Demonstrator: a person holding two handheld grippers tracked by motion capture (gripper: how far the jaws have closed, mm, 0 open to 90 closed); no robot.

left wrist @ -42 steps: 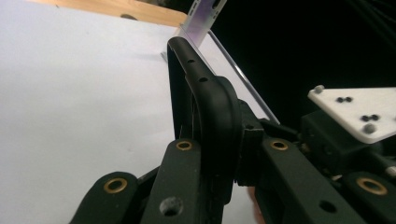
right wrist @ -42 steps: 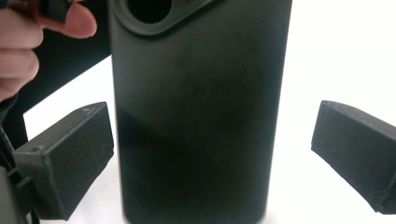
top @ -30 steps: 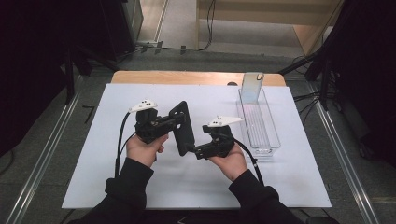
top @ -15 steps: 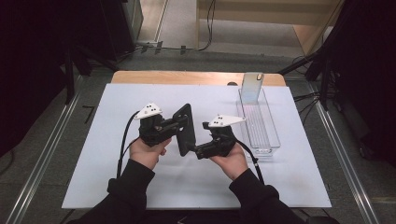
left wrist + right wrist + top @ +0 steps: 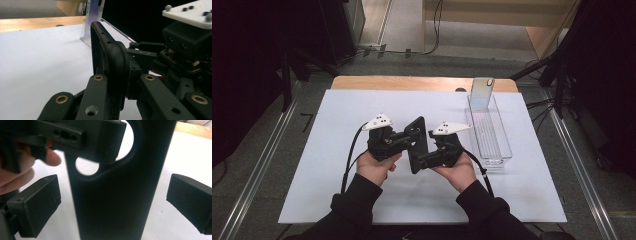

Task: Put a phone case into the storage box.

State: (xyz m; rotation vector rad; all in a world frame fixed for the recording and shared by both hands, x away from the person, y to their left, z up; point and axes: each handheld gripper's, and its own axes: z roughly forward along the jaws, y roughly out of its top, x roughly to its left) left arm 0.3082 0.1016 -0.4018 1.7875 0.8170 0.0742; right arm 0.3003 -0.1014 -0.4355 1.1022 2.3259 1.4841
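Phone case (image 5: pixel 417 144) edge-on between facing tongs (image 5: pixel 411 141)

site: lab / data-capture rig | tabletop (image 5: pixel 362 100): wood, covered by plain white sheet | surround: black curtains (image 5: pixel 257 60), metal floor rails (image 5: pixel 257 170), stand legs (image 5: pixel 557 75), loose cables (image 5: pixel 432 30) on grey floor | no household or shop clutter

One flat black plastic phone case (image 5: pixel 417 144) with a camera cut-out. One clear, long plastic tray (image 5: pixel 490 131). Two black handheld tools, left (image 5: pixel 408 138) and right (image 5: pixel 426 159). One white-topped counter (image 5: pixel 337 120).
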